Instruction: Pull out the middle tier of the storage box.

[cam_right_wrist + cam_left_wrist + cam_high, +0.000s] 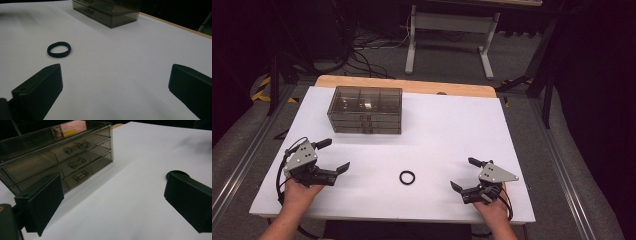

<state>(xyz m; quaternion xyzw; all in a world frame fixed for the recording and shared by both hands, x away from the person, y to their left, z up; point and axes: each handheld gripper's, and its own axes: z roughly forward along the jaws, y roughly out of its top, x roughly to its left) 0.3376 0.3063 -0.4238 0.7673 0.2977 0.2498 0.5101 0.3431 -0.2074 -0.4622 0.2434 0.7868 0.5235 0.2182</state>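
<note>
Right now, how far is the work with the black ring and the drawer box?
Nothing looks done yet. The black ring lies free on the white table, between the left gripper and the right gripper; both are open and hold nothing. All three drawers of the drawer box look shut. Probably left: grasp the ring, open a drawer, put it in.

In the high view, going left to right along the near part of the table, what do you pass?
Left tool → black ring → right tool. Both tools are open and hold nothing; the ring lies flat on the white table between them.
</note>
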